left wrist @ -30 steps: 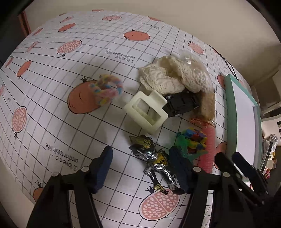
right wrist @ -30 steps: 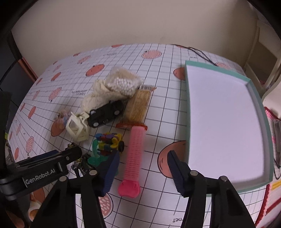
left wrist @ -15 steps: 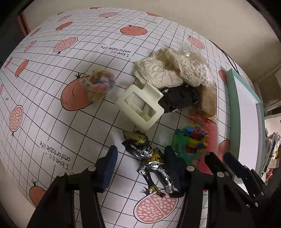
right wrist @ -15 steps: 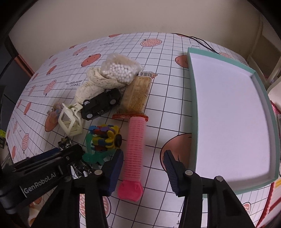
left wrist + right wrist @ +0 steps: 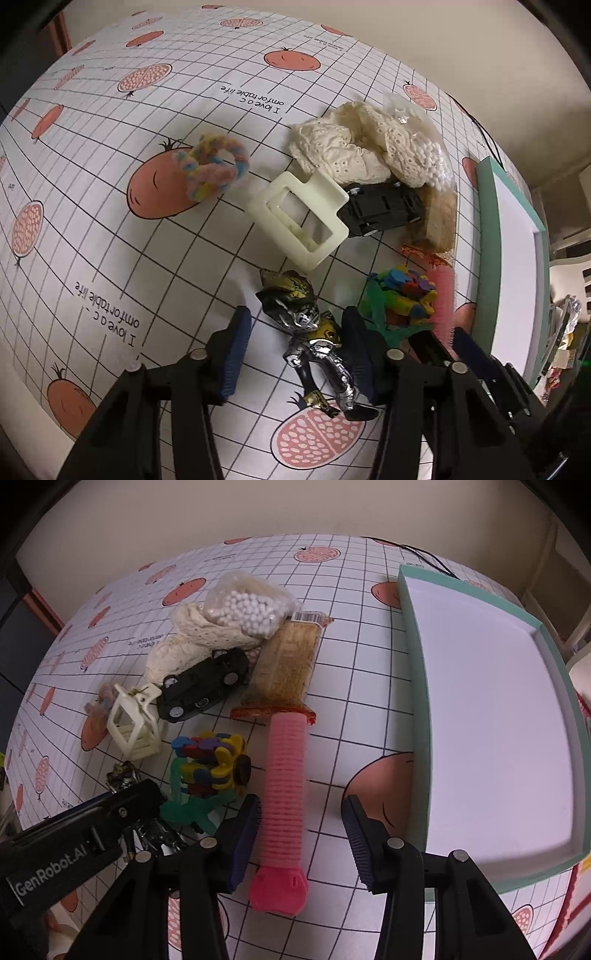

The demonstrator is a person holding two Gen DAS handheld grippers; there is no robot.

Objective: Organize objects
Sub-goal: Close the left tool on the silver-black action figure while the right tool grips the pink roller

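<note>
Nothing is sorted yet on the fruit-print tablecloth (image 5: 110,229): the teal-rimmed tray (image 5: 413,686), filling the right of the right wrist view, holds nothing that the pictures show, its white floor bare — every item lies outside it, so by all appearances the whole job is ahead.

The left gripper (image 5: 295,354) hangs low at the bottom centre of its view, jaws spread to either side of a metallic action figure (image 5: 314,332) lying flat on the cloth; the pads are near the toy, and whether either one touches it cannot be told. The right gripper (image 5: 301,838), at the bottom centre of its own view, is spread wide too, its left finger just beside a pink hair roller (image 5: 284,786) that lies lengthwise up the middle of the frame, the right finger near the tray's edge.

The rest waits in a loose heap in the upper middle of both views: a cream lace cloth (image 5: 340,155) with a bag of white beads (image 5: 247,607) on it, a black toy car (image 5: 203,685), a brown snack packet (image 5: 288,664), a cream hair claw clip (image 5: 299,218) and a multicoloured foam-piece toy (image 5: 214,760) on a green base. A pastel scrunchie (image 5: 214,166) sits apart — upper left of the left wrist view.
</note>
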